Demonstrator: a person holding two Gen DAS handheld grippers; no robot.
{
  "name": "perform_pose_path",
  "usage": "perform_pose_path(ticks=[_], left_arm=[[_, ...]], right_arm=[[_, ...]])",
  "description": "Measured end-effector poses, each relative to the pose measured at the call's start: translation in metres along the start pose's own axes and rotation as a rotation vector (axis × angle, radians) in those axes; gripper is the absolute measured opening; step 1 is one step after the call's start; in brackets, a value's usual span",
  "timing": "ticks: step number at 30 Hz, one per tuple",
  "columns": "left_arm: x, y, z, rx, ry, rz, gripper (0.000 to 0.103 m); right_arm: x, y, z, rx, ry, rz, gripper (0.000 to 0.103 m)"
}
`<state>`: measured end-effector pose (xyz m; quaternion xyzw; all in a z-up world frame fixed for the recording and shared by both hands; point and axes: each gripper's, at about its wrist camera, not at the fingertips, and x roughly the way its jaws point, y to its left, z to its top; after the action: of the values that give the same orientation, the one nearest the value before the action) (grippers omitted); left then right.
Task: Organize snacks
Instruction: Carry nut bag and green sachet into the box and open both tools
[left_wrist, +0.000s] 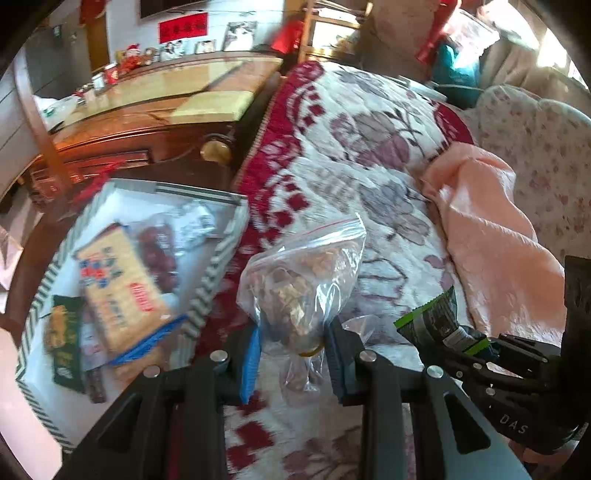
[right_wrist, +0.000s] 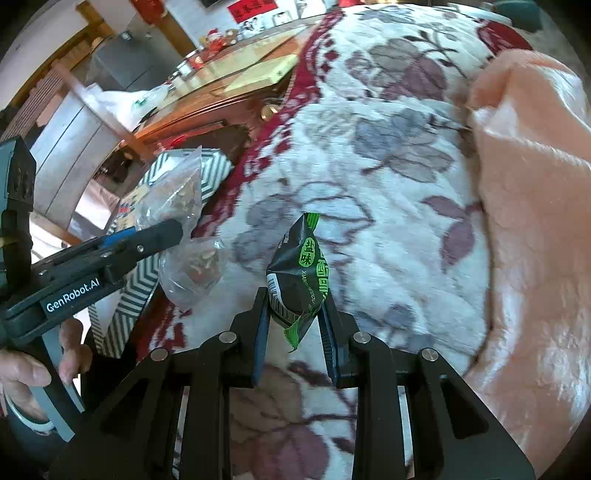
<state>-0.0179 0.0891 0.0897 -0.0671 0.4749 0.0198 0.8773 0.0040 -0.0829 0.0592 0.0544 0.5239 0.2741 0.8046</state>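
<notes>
The left tool (left_wrist: 291, 350) gripped a clear zip bag of brownish snacks (left_wrist: 303, 280), the right tool (right_wrist: 295, 325) a dark green-printed packet (right_wrist: 301, 273), and the white chevron-edged tray (left_wrist: 210, 273), seemingly their destination, lay left, nearer the left hand.

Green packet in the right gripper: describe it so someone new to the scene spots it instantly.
Start at the floral blanket covering the bed. Above it the right gripper is shut on a small dark packet with green edges and a green label. The left gripper beside it holds a clear zip bag of brown pieces, so the packet is the only opaque, printed one.
</notes>
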Motion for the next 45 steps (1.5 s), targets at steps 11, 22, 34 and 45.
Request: perform_pose_path(ticks=[11, 22, 34, 45], left_arm=[[-0.021, 0.052, -0.003, -0.065, -0.026, 0.055, 0.034], [-0.032, 0.117, -0.009, -0.177, -0.029, 0.107, 0.034], [-0.017, 0.162, -0.018, -0.274, -0.002, 0.166, 0.034], [-0.007, 0.196, -0.02, -0.325, 0.02, 0.213, 0.034]], right_arm=[[0.018, 0.051, 0.008, -0.1, 0.033, 0.025, 0.024], [0.038, 0.101, 0.027, -0.197, 0.058, 0.046, 0.025], [0.065, 0.148, 0.053, -0.3, 0.095, 0.048, 0.024], [0.123, 0.184, 0.084, -0.375, 0.159, 0.0, 0.024]])
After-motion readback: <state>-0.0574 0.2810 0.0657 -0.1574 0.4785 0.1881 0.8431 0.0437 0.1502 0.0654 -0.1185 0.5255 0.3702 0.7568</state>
